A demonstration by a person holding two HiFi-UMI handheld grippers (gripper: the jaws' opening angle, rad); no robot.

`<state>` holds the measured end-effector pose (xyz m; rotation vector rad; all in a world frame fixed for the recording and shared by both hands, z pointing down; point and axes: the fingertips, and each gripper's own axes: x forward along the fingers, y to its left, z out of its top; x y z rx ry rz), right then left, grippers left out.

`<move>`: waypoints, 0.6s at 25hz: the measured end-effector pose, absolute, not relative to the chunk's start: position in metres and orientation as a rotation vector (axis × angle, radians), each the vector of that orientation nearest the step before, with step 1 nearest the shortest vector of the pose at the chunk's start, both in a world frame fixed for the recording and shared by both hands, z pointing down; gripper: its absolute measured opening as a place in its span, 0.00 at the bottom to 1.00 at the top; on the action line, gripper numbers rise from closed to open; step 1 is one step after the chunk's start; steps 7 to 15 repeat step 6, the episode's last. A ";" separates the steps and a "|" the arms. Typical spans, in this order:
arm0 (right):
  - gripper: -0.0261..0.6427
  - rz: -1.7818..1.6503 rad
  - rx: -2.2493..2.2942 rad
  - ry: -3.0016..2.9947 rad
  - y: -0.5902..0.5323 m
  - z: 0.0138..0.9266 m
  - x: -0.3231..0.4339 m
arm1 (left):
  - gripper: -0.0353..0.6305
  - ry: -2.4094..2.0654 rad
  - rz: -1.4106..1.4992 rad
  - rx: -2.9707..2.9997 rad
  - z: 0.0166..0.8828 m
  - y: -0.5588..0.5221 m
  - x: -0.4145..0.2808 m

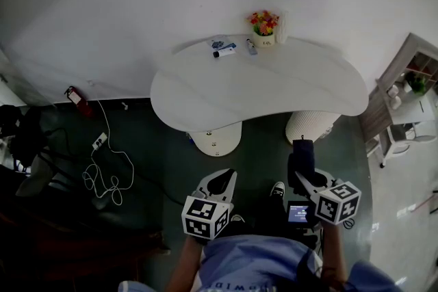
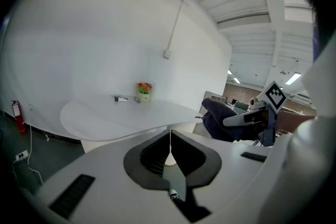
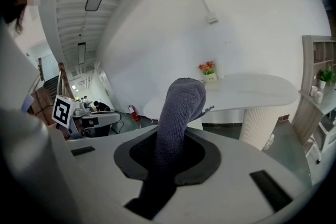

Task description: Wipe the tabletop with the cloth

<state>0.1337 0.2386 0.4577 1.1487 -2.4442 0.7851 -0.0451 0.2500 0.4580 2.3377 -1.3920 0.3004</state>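
Note:
A white curved tabletop (image 1: 274, 89) stands ahead of me against the wall, also seen as the tabletop (image 2: 105, 115) and the tabletop (image 3: 247, 93). My right gripper (image 1: 305, 174) is shut on a dark grey cloth (image 3: 178, 118), which sticks up between its jaws; the cloth (image 1: 301, 154) hangs short of the table's near edge. My left gripper (image 1: 220, 181) is shut with nothing in it, jaws touching, held level with the right one. From the left gripper view the right gripper (image 2: 247, 119) shows with the cloth (image 2: 220, 120).
At the table's far edge sit a small flower pot (image 1: 264, 27), a white cup (image 1: 280, 34) and a few small items (image 1: 224, 48). Two white pedestals (image 1: 215, 138) carry the table. A cable and power strip (image 1: 102, 167) lie on the dark floor left. A shelf unit (image 1: 407, 89) stands right.

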 end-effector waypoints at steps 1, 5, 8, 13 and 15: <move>0.14 0.785 1.147 -2.443 0.239 0.458 0.134 | 0.08 -1.393 0.302 2.337 0.458 0.250 -0.045; 0.14 0.785 1.142 -2.441 0.235 0.459 0.137 | 0.08 -1.397 0.305 2.330 0.459 0.247 -0.043; 0.14 0.785 1.140 -2.441 0.234 0.459 0.138 | 0.08 -1.399 0.306 2.327 0.460 0.246 -0.043; 0.14 0.785 1.140 -2.441 0.234 0.459 0.138 | 0.08 -1.399 0.306 2.327 0.460 0.246 -0.043; 0.14 0.785 1.140 -2.441 0.234 0.459 0.138 | 0.08 -1.399 0.306 2.327 0.460 0.246 -0.043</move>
